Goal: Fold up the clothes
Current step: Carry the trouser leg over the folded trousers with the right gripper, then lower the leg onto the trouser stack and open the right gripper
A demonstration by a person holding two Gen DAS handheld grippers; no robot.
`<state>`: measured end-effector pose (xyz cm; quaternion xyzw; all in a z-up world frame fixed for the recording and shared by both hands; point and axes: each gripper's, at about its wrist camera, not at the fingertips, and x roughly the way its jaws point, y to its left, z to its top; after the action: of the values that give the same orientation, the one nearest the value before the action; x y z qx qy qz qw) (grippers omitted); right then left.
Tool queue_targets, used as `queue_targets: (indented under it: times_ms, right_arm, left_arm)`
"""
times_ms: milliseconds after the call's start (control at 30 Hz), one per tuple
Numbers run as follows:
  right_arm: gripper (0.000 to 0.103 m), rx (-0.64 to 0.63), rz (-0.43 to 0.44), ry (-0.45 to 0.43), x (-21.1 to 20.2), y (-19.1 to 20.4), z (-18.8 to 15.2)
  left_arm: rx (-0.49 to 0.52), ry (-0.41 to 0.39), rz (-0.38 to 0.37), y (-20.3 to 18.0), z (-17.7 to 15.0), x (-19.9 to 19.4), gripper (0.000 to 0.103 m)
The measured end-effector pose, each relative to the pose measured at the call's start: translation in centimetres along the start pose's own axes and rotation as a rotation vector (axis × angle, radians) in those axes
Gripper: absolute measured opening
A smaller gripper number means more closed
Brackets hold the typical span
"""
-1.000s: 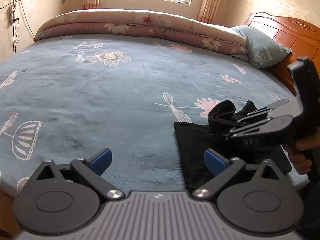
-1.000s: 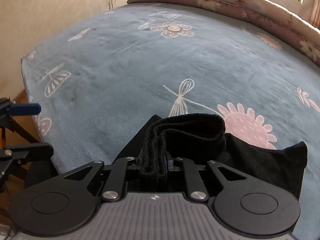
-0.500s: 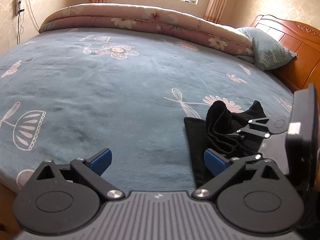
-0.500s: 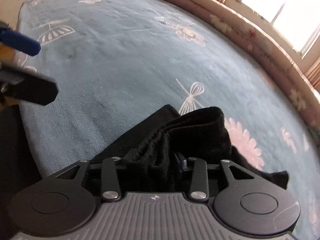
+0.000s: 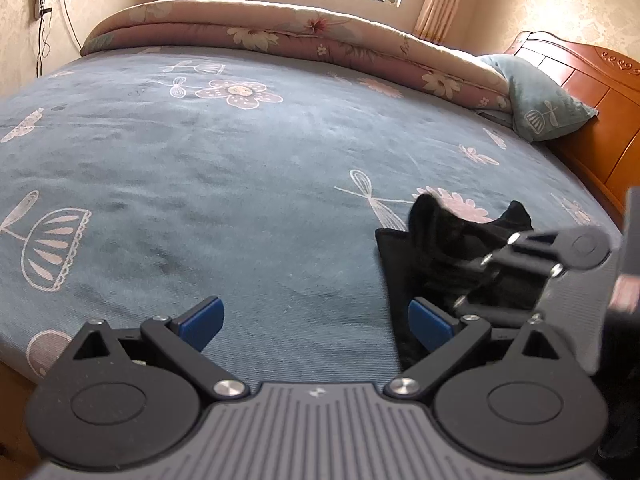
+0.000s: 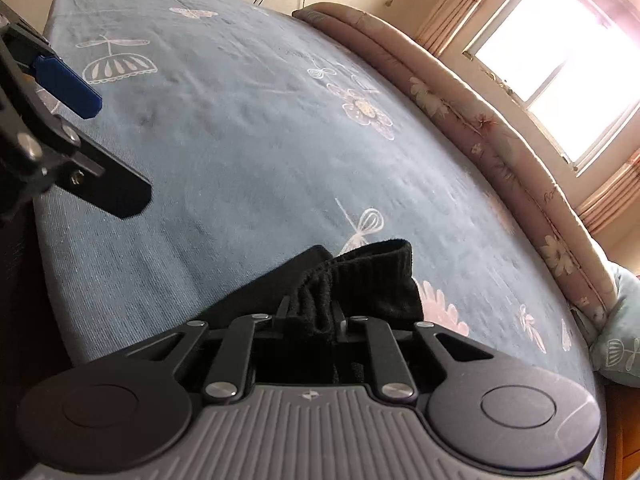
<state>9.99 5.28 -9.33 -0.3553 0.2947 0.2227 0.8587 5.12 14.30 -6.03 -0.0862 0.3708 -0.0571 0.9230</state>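
bed (image 5: 240,200) unchanged | right hand-held gripper (image 6: 312,316) rolled, closing on black garment (image 6: 360,280) | left hand-held gripper (image 5: 316,320) apart, unmoved

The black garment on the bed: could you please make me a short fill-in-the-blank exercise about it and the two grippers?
1. The right gripper is closing on the ____ garment.
2. The left gripper has its jaws ____, with nothing between them.
3. The garment lies on a ____ bedspread printed with flowers.
4. The pads of the left gripper are ____ in colour.

Missing words: black; open; blue; blue
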Motion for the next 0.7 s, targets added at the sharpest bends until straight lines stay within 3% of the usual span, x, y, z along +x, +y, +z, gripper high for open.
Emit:
queue_targets:
  times_ms: [100, 233, 333, 400, 500, 600, 700]
  right_arm:
    - [0.02, -0.029, 0.008, 0.02, 0.8, 1.3, -0.3]
    - [0.032, -0.074, -0.019, 0.015, 1.0, 2.9, -0.7]
    - [0.043, -0.019, 0.077, -0.033, -0.4, 1.6, -0.7]
    - [0.046, 0.038, 0.157, -0.066, -1.4, 0.4, -0.8]
    - [0.046, 0.178, 0.25, -0.121, -3.3, -2.9, -1.4]
    - [0.045, 0.27, 0.22, -0.124, -4.0, -5.6, -2.8]
    - [0.025, 0.29, 0.181, -0.062, -2.8, -6.4, -4.1]
  left_arm:
    - [0.001, 0.008, -0.001, 0.0, -0.1, 0.1, 0.098]
    - [0.001, 0.006, 0.004, 0.1, 0.0, 0.0, 0.098]
    - [-0.003, 0.001, 0.013, 0.2, 0.2, 0.0, 0.098]
    - [0.0, -0.001, 0.016, 0.2, 0.2, -0.1, 0.098]
    - [0.003, 0.001, 0.012, 0.2, 0.2, -0.1, 0.098]
    - [0.003, 0.007, 0.015, 0.2, 0.2, 0.2, 0.098]
    - [0.011, 0.015, 0.014, -0.1, 0.3, 0.5, 0.098]
